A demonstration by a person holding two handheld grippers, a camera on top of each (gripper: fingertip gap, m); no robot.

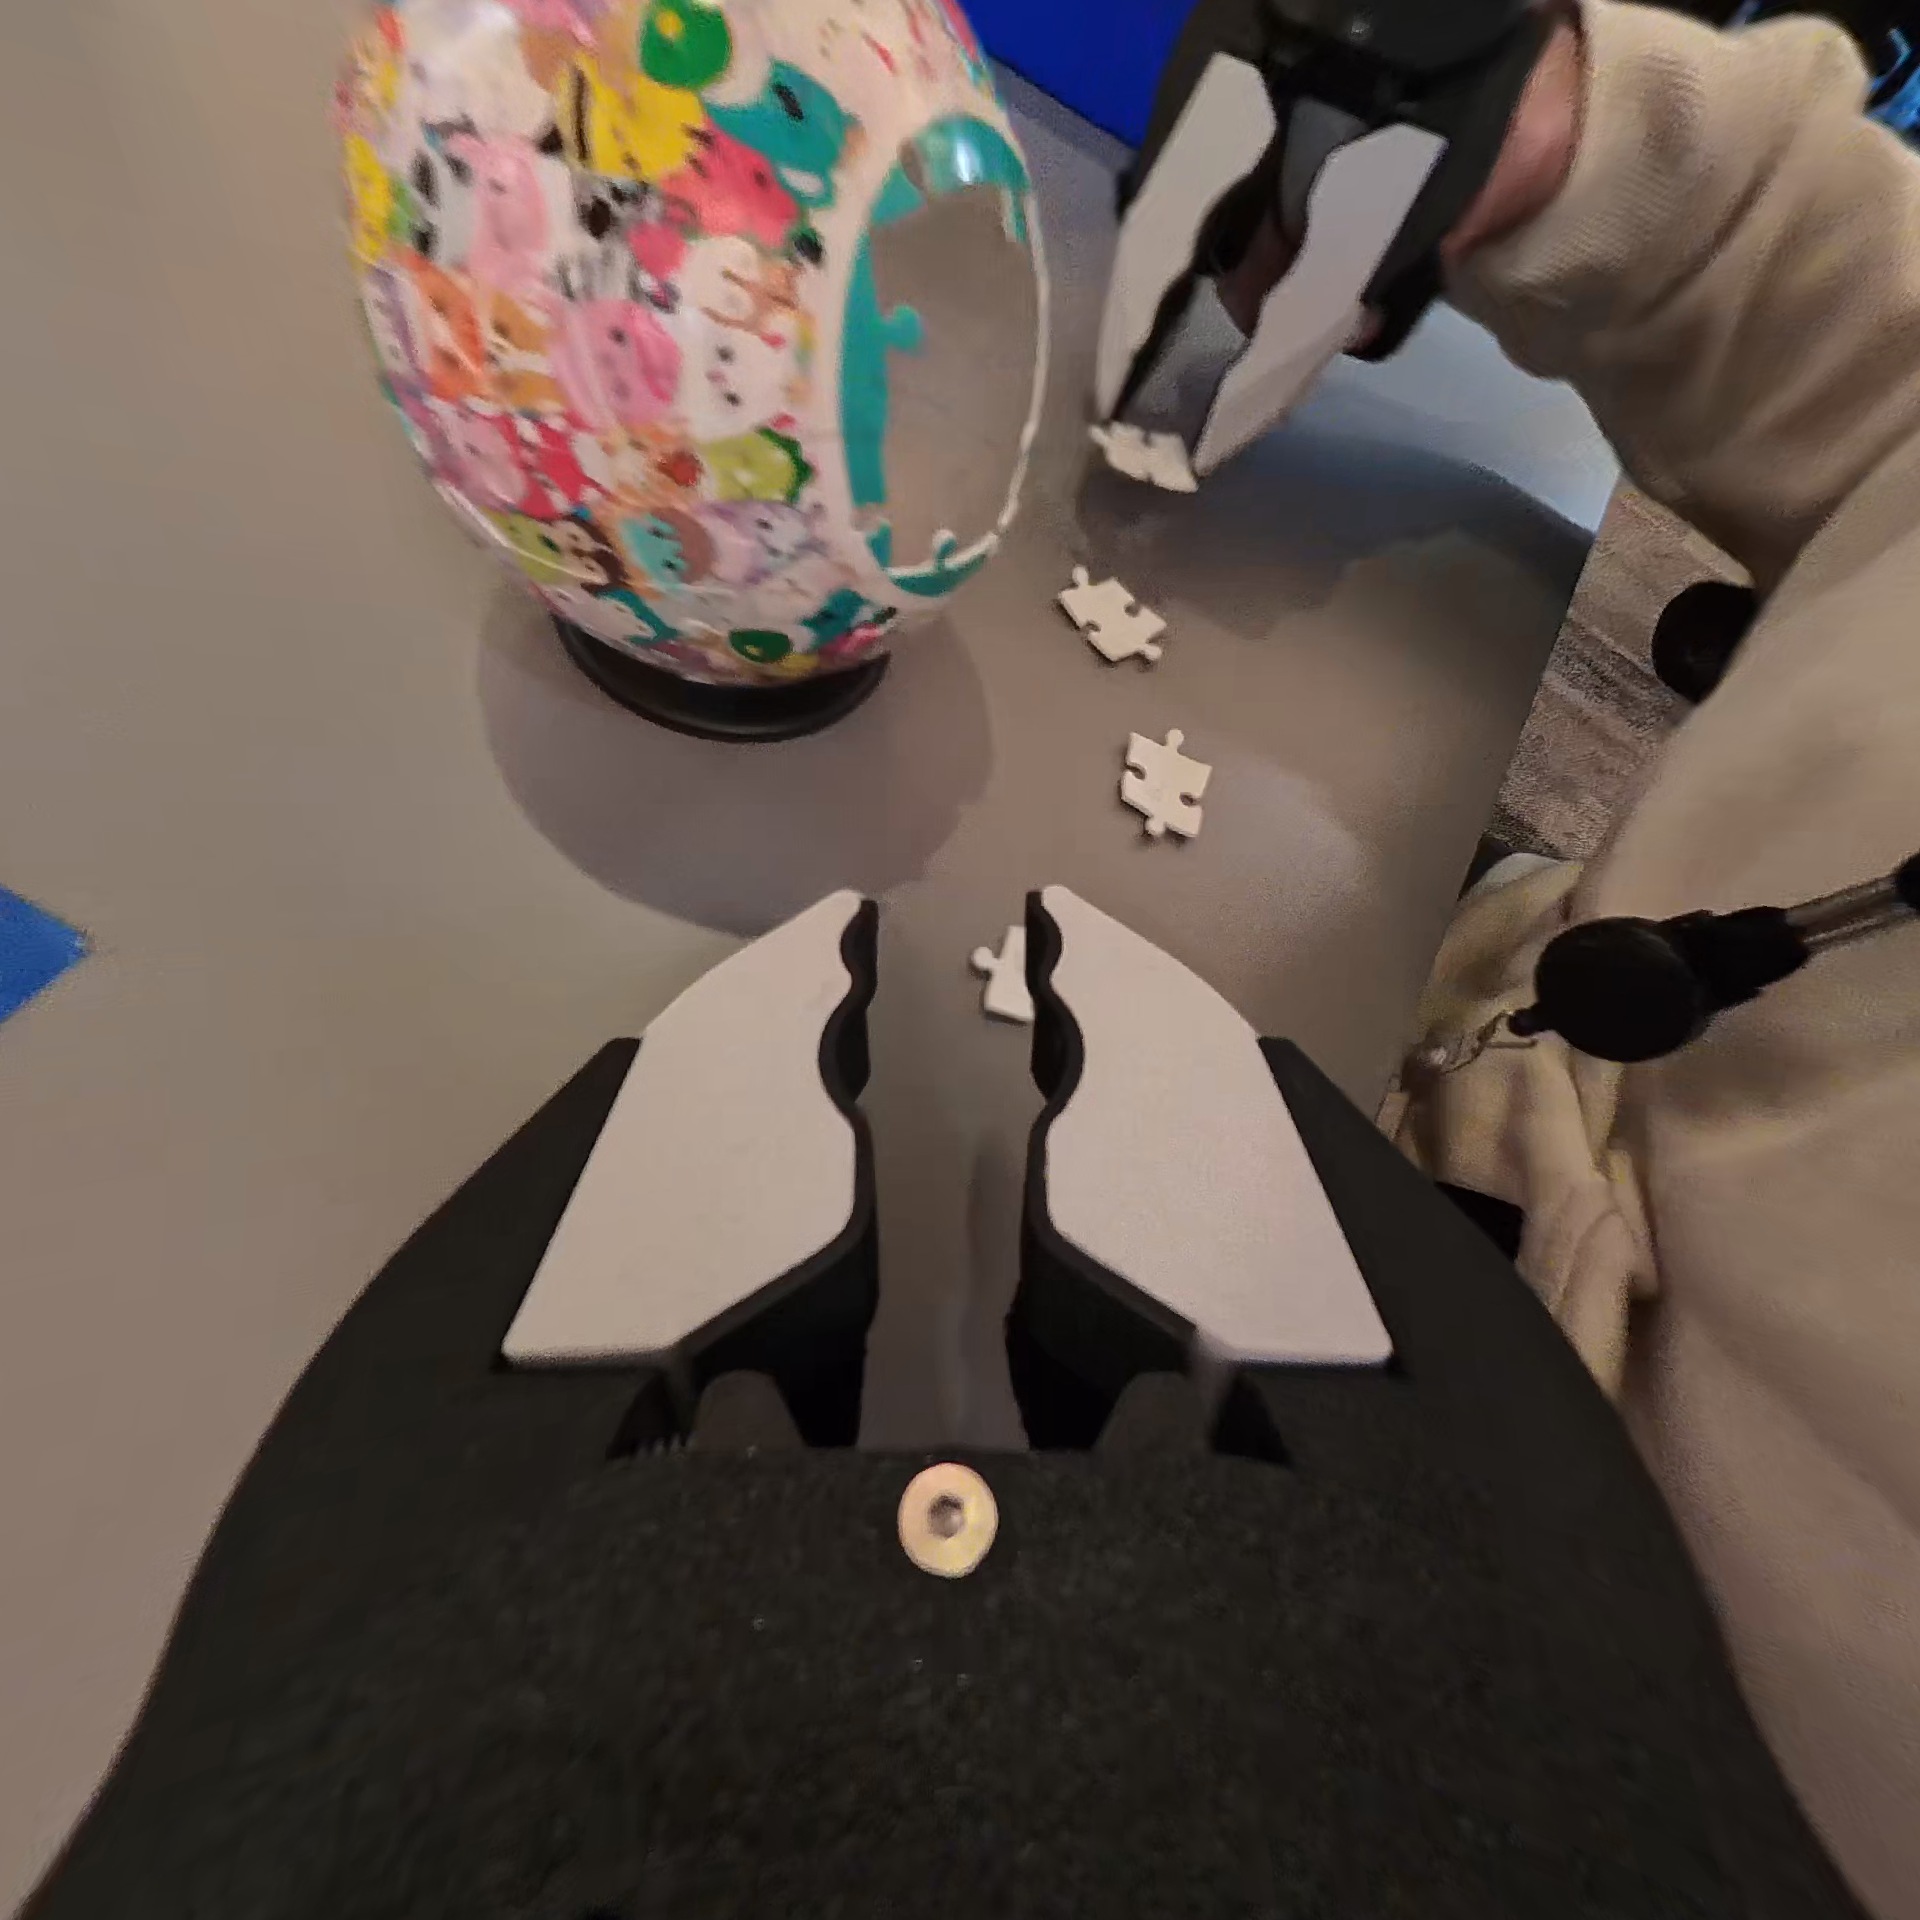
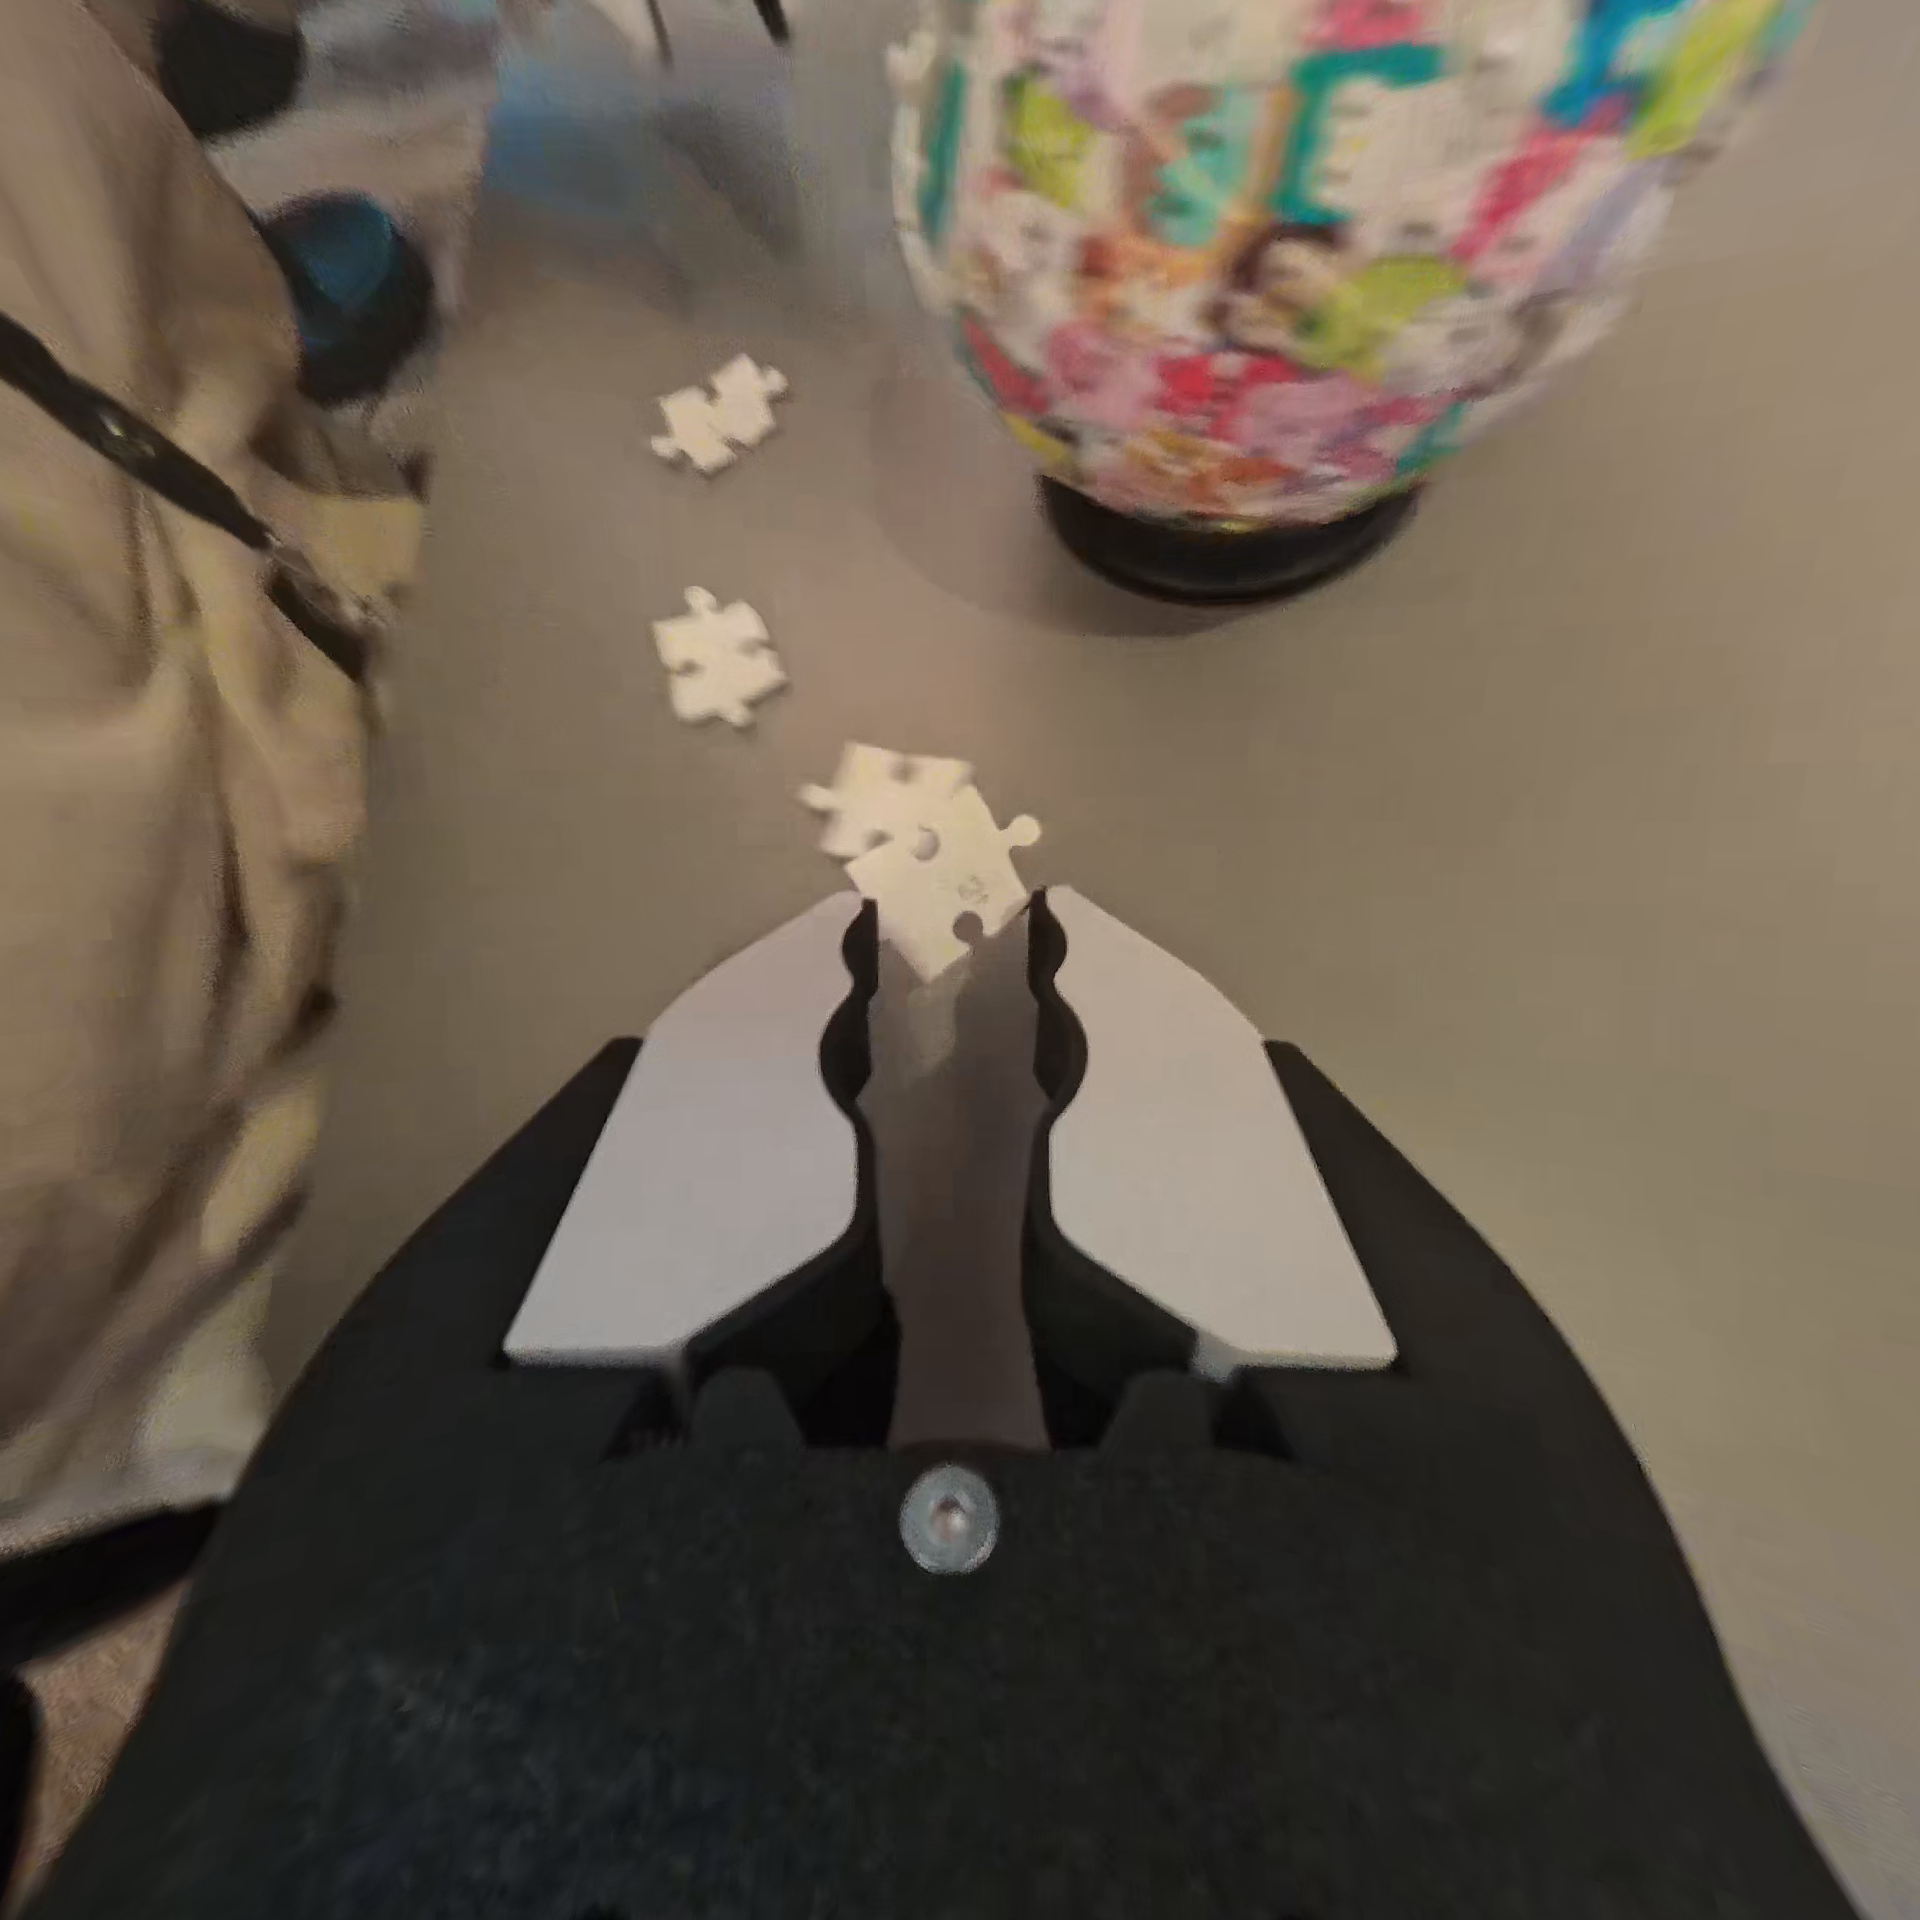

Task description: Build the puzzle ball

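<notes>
Right wrist view: we see the right gripper [image 2: 951,914] pinching a white cardboard puzzle piece [image 2: 940,883] at its tips.
Left gripper [image 1: 951,914]: parted, empty.
Colourful, patterned puzzle ball [image 2: 1278,260]: ahead-right of our right gripper, which is nearer.

Black gripper [image 1: 951,925], grey fingers [image 1: 727,1122], beige sleeve [image 1: 1714,312]

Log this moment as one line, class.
left gripper: open, empty | right gripper: pinching a piece | ball: on stand, gap open | loose pieces: on table
</notes>
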